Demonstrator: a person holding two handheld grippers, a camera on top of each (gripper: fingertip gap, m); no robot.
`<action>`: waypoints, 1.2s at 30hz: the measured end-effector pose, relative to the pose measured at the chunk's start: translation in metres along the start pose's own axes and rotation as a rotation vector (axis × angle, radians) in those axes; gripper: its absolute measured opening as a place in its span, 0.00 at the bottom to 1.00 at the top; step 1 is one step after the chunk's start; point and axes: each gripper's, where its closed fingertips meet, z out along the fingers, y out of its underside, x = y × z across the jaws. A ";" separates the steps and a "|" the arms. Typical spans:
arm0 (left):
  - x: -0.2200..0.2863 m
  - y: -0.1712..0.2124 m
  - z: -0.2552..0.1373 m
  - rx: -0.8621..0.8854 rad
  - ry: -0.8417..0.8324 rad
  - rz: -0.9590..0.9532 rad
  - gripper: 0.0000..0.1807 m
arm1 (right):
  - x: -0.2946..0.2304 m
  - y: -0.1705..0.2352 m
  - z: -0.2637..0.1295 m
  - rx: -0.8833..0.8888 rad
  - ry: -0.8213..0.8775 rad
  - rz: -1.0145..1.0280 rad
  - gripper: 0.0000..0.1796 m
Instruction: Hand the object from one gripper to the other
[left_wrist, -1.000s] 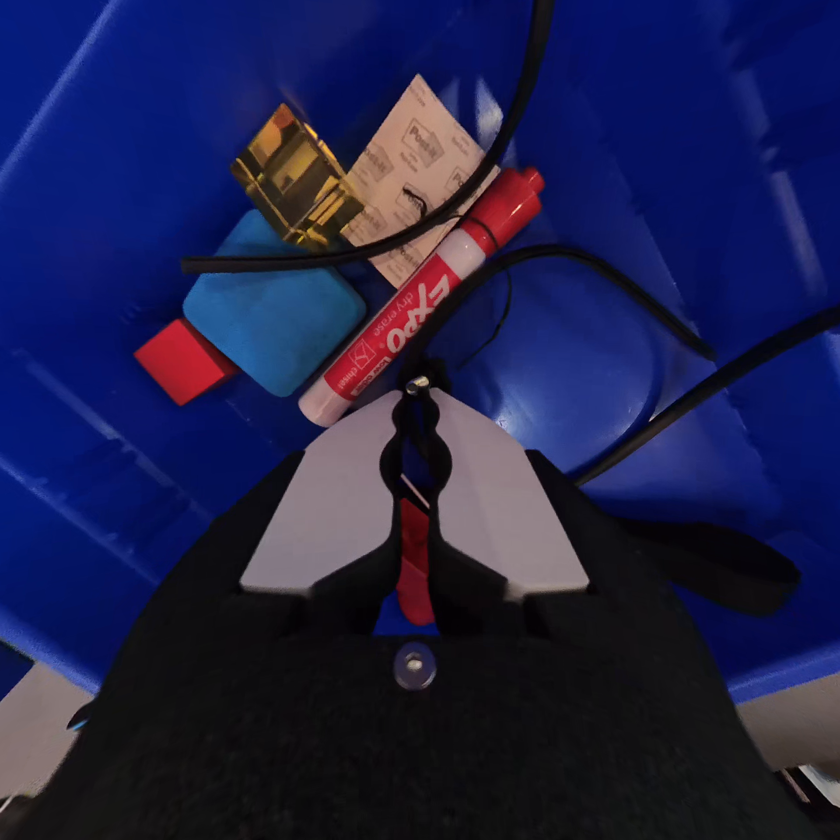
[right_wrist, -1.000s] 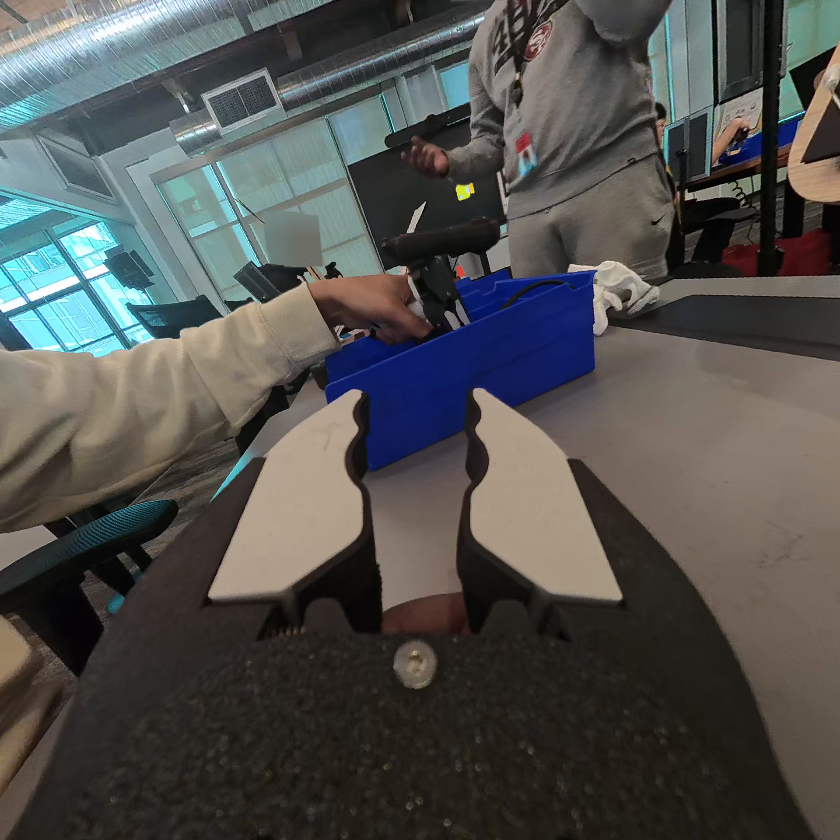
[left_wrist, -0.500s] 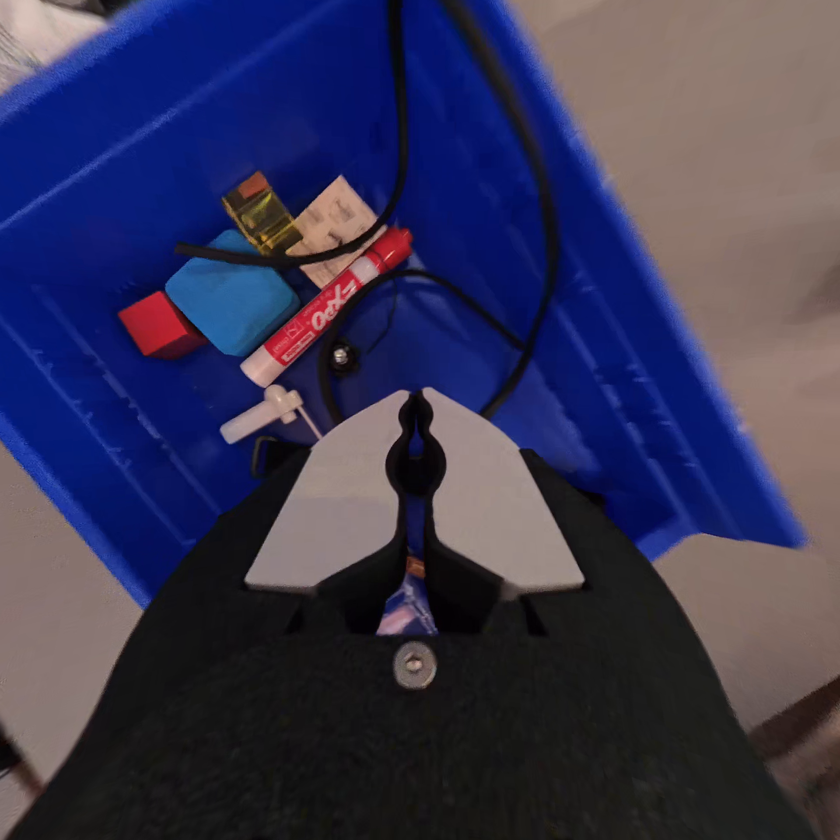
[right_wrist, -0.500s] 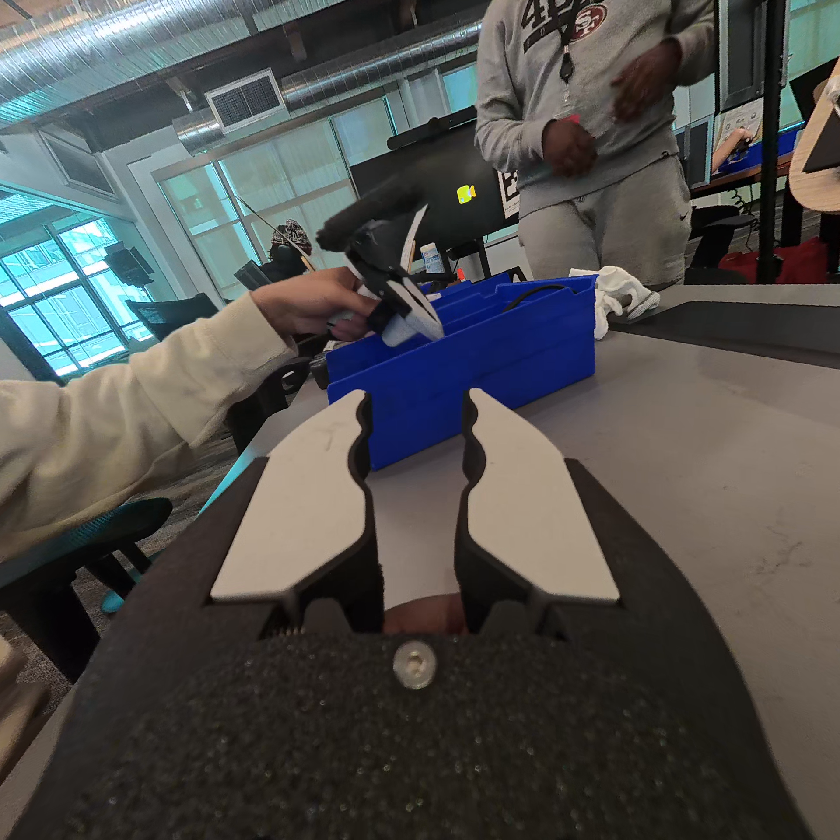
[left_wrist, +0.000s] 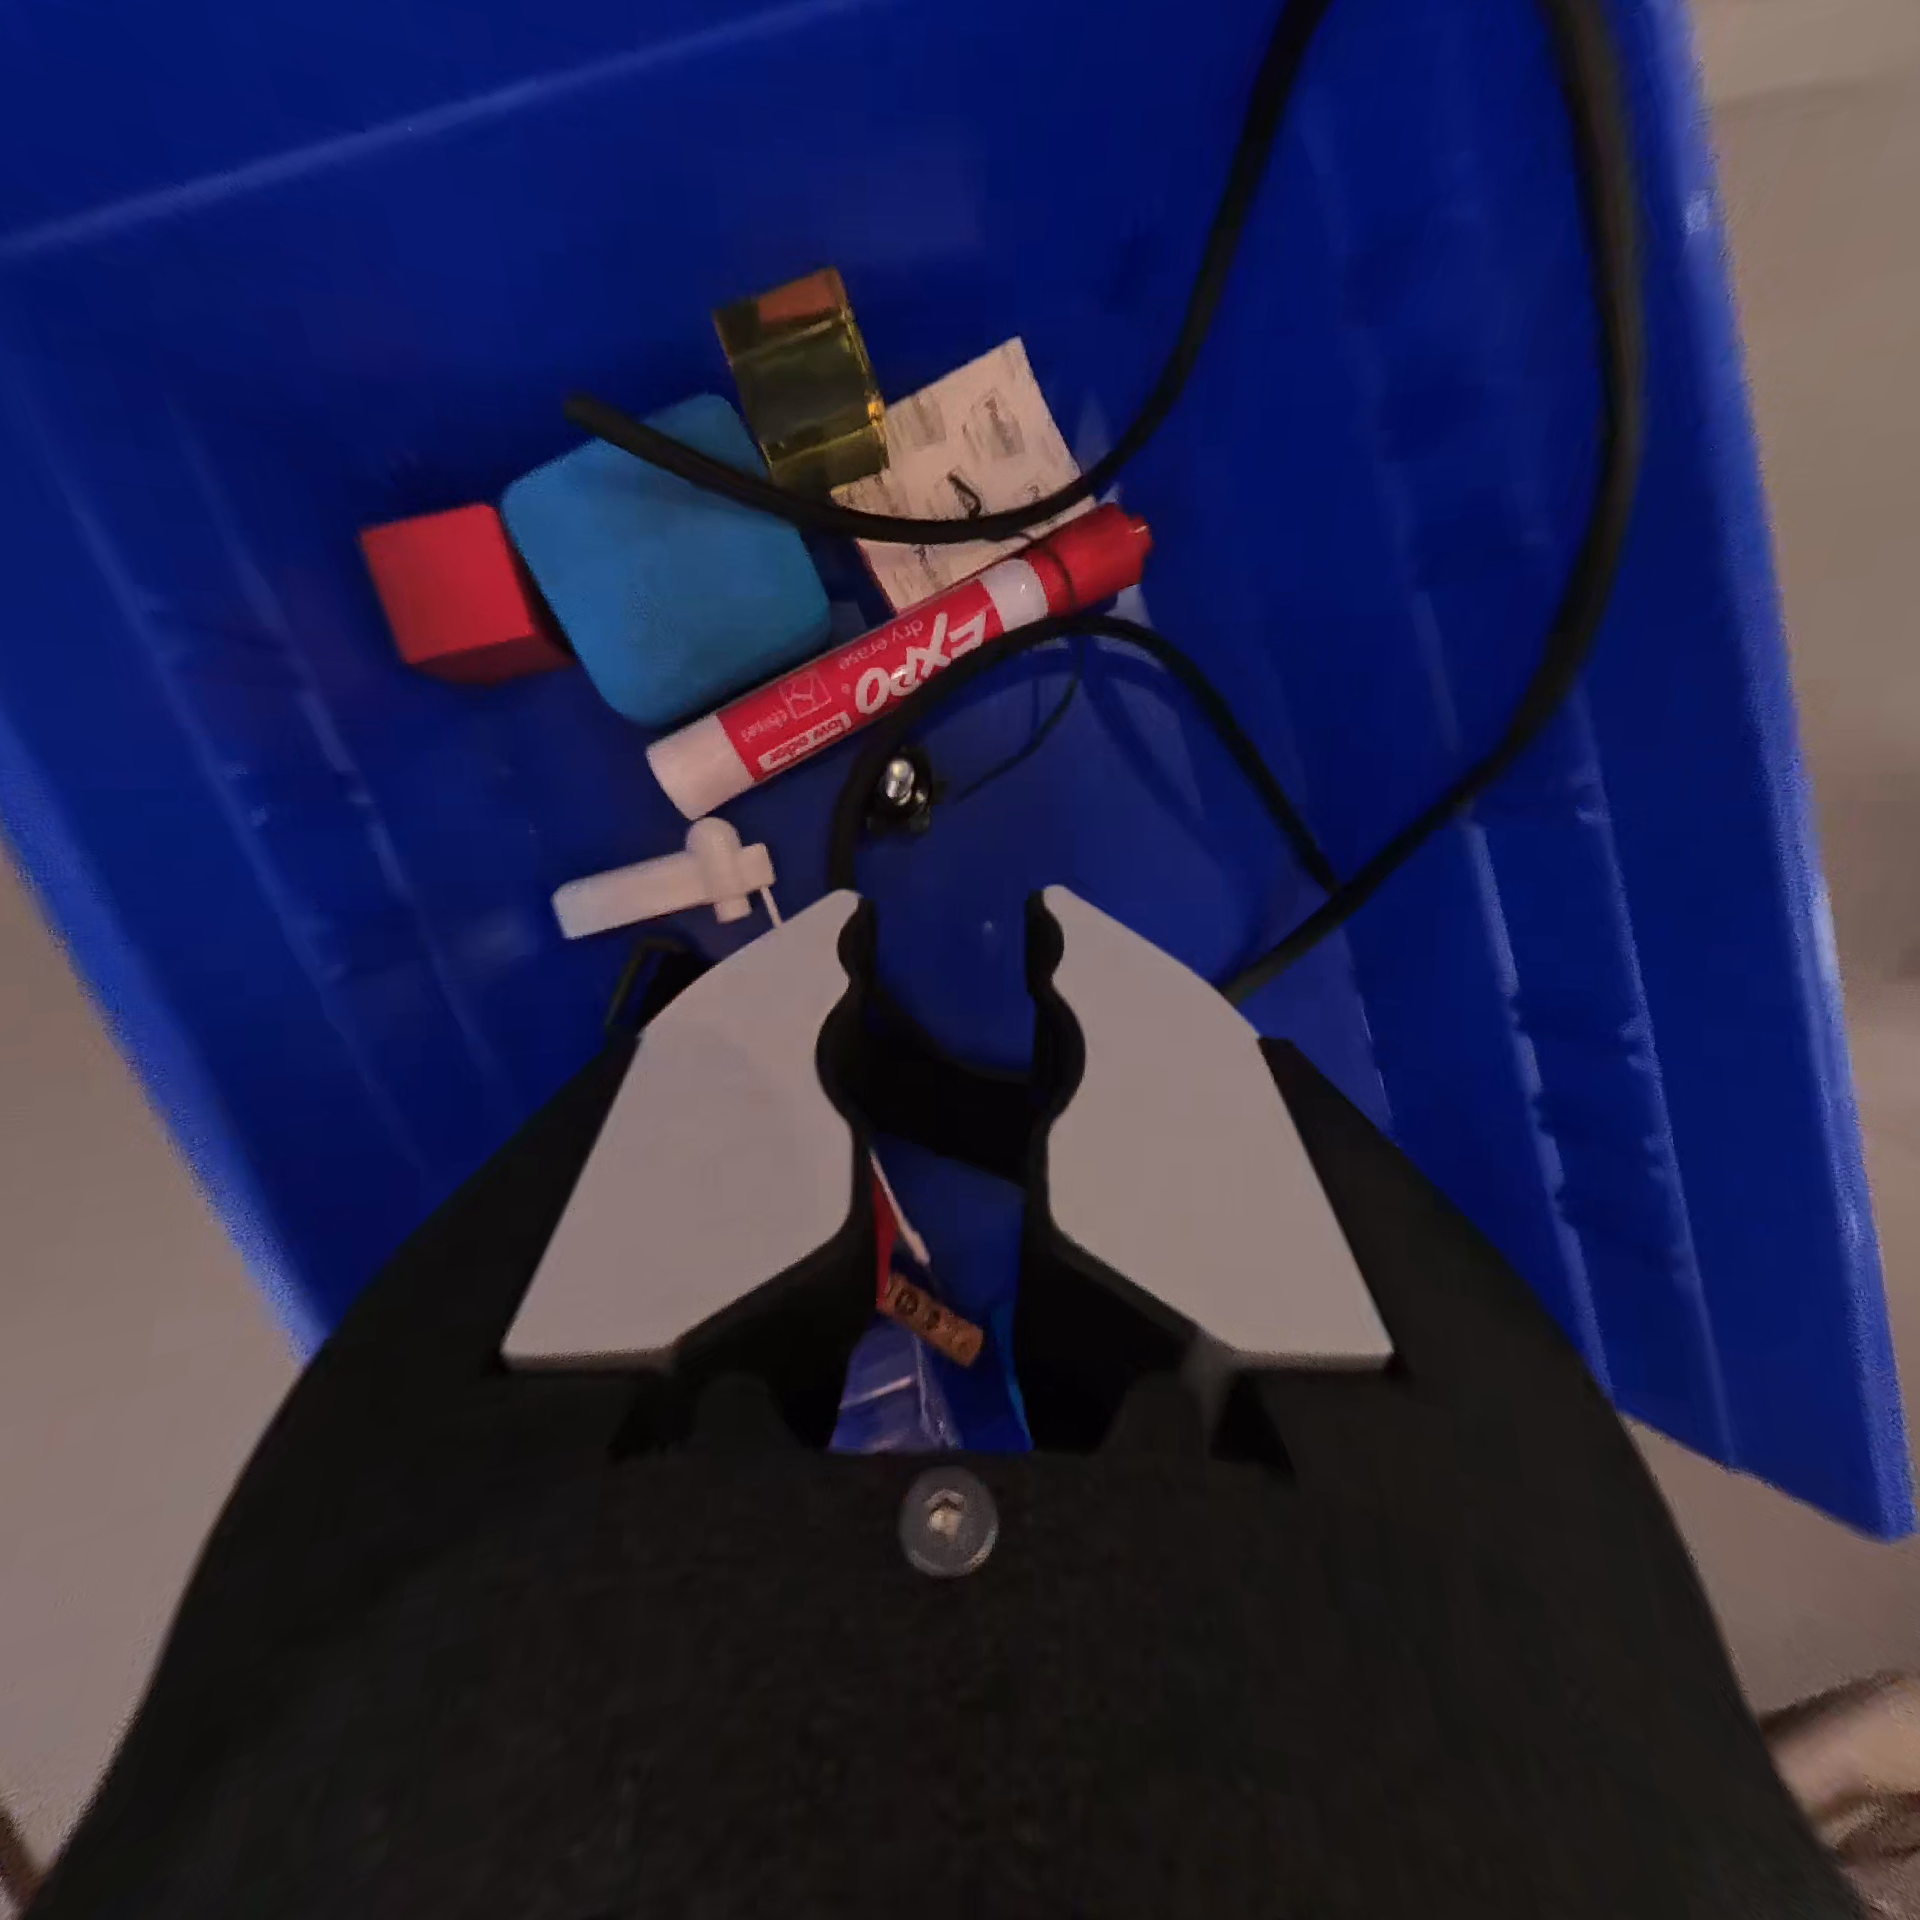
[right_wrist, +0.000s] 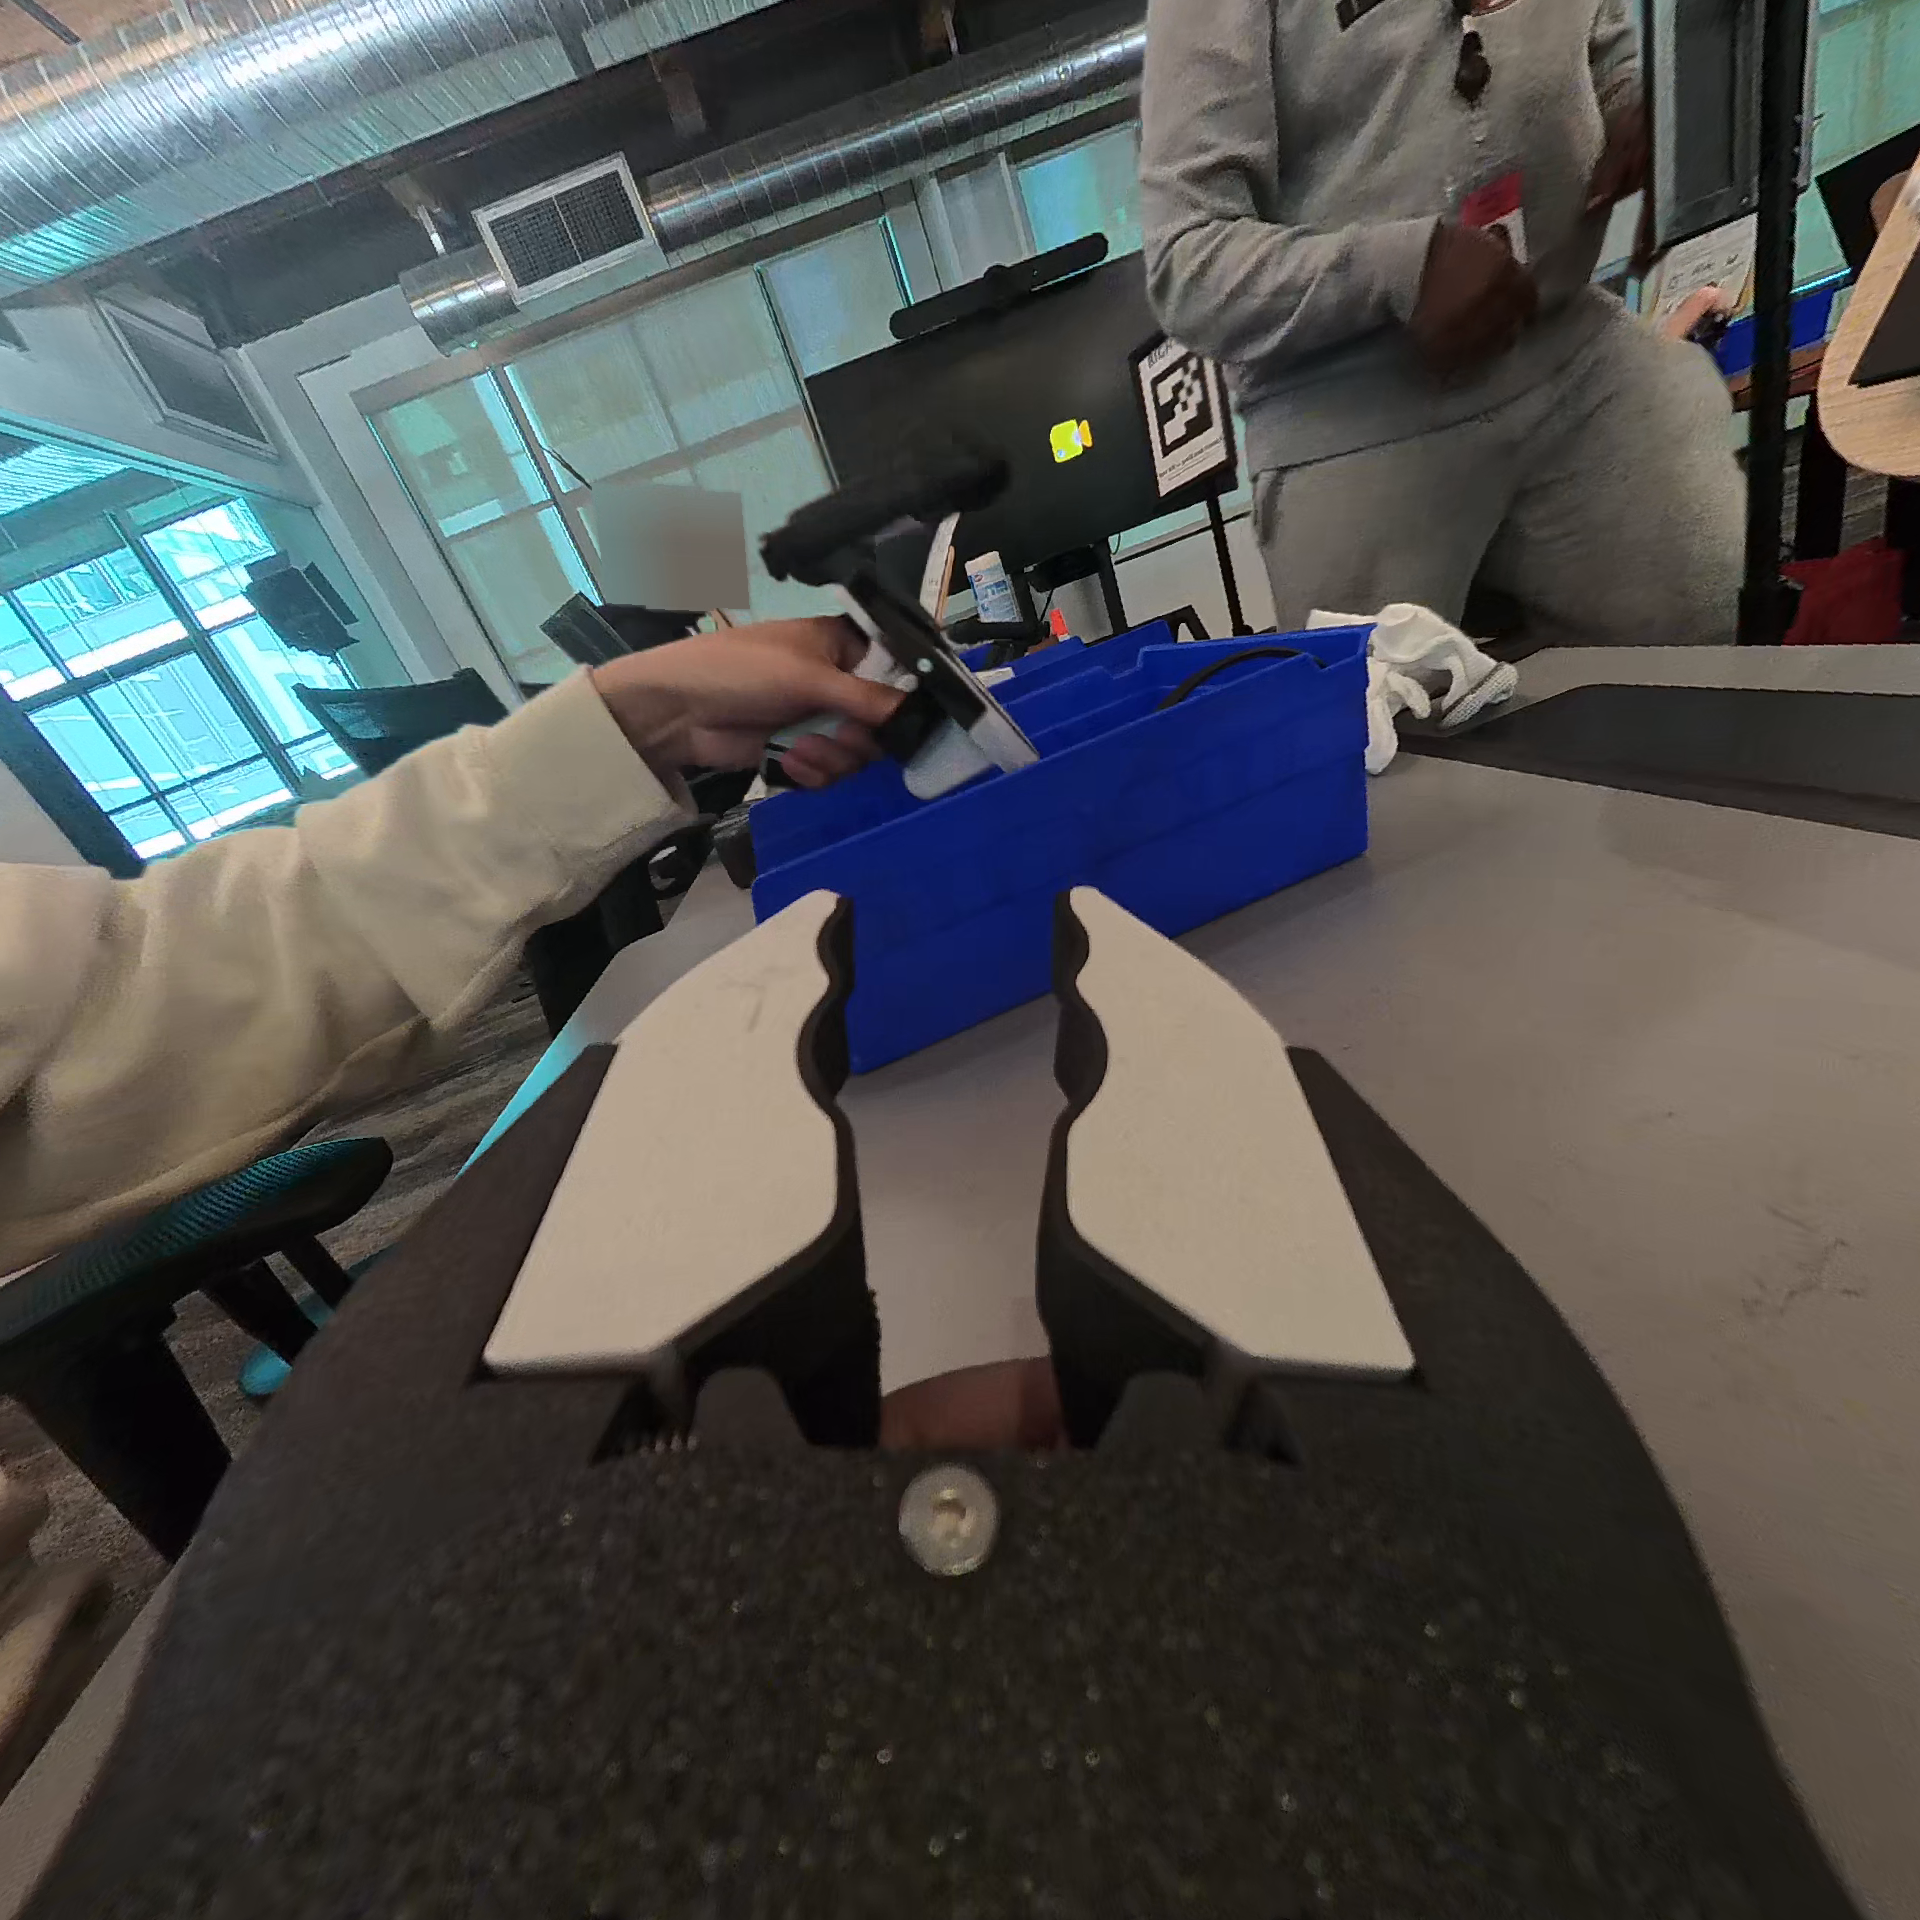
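My left gripper is open and empty, pointing down into a blue bin. Just beyond its tips lie a red-and-white marker, a small black part with a metal screw and a white plastic piece. A black strap shows between the fingers, and I cannot tell if it touches them. My right gripper is open and empty, low over the grey table, short of the bin. The right wrist view shows the left gripper, held in a hand, dipping into the bin.
The bin also holds a blue sponge, a red cube, a clear yellow block, a paper pad and black cables. A person in grey stands behind the table. A white cloth lies beside the bin. About 30 cm separates my left fingertips from my right. The left tips stand about 6 cm off the red-and-white marker.
My left gripper was shut low in the bin, lifted away, and now has opened and come closer to the bin's contents. My right gripper has stayed open and still.
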 end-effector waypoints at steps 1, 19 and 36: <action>0.000 0.000 0.010 -0.029 0.018 -0.017 0.16 | 0.000 0.000 0.000 0.000 0.000 0.001 0.20; 0.002 -0.016 0.000 0.098 0.008 0.021 0.00 | -0.001 0.001 0.000 -0.010 -0.016 0.017 0.20; -0.018 -0.003 0.044 -0.044 -0.095 0.039 0.06 | -0.001 0.001 0.000 -0.007 -0.018 0.023 0.20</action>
